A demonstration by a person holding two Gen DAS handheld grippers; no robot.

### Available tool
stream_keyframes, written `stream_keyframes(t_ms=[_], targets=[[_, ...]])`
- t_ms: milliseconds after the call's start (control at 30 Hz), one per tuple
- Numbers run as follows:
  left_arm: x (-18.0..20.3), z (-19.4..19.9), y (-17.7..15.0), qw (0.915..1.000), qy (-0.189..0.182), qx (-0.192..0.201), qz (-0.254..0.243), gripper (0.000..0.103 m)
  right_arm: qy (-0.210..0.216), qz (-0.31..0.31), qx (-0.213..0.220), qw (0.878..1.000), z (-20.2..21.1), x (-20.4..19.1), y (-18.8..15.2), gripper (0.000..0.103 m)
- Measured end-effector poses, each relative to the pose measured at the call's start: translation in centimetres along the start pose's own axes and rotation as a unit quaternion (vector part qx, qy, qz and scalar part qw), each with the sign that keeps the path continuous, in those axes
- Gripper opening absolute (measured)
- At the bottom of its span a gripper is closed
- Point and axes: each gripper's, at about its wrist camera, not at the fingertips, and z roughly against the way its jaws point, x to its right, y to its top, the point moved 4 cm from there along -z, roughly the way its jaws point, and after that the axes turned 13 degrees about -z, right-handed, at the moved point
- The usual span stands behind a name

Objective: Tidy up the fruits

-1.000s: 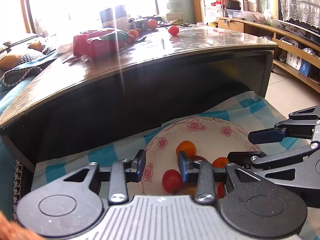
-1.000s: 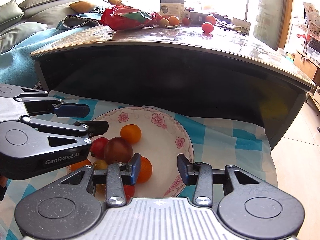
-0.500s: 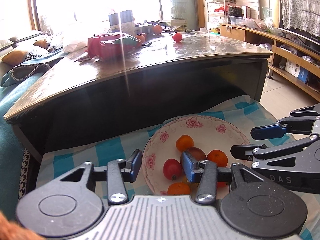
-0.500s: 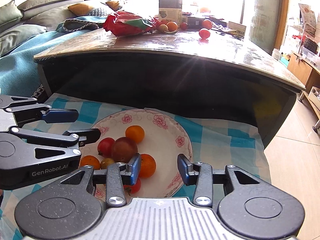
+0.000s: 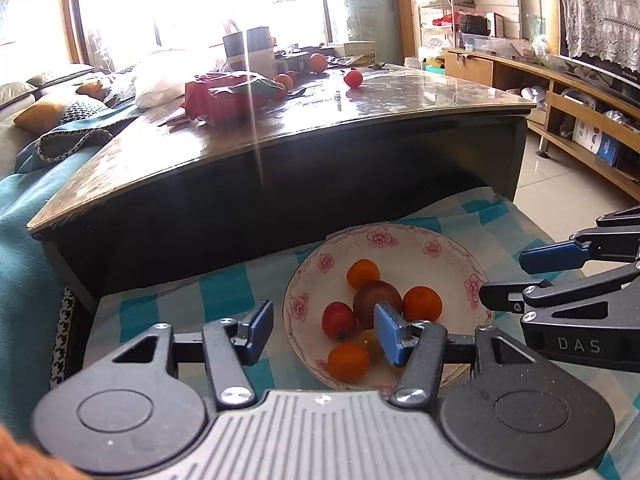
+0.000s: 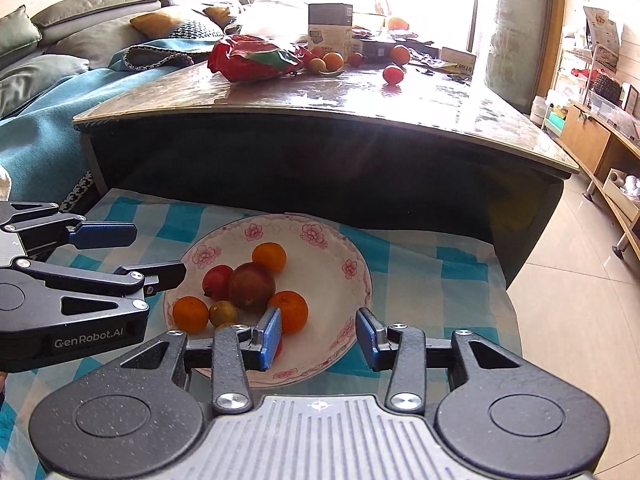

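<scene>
A white floral bowl sits on a blue checked cloth and holds several fruits: oranges, a red fruit, a dark purple fruit. My left gripper is open and empty, above the bowl's near left rim. My right gripper is open and empty, above the bowl's near right rim. Each gripper shows in the other's view. More fruits lie on the far table: a red one and oranges.
A dark glossy coffee table stands behind the bowl, with a red bag, a box and clutter on it. A teal-covered sofa is at the left. Wooden shelving and tiled floor are at the right.
Both grippers have pulled back and up from the bowl, so more of the bowl and table top shows. Both stay open and empty.
</scene>
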Motion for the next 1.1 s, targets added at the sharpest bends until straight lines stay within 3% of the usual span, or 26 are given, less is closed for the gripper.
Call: stream_keyframes(t_ms=[700,1100], targets=[[1.5,3.2,-1.4,0.9997,0.022,0.004,0.012,0.085,-0.006,-0.018,0.006,1.0,3.3,0.4,-1.9,0.039],[2.3,4.7,-3.6,0.9987,0.035,-0.016,0.032,0.091,-0.007,-0.039,0.001,0.999,5.3,0.4,-3.9,0.04]])
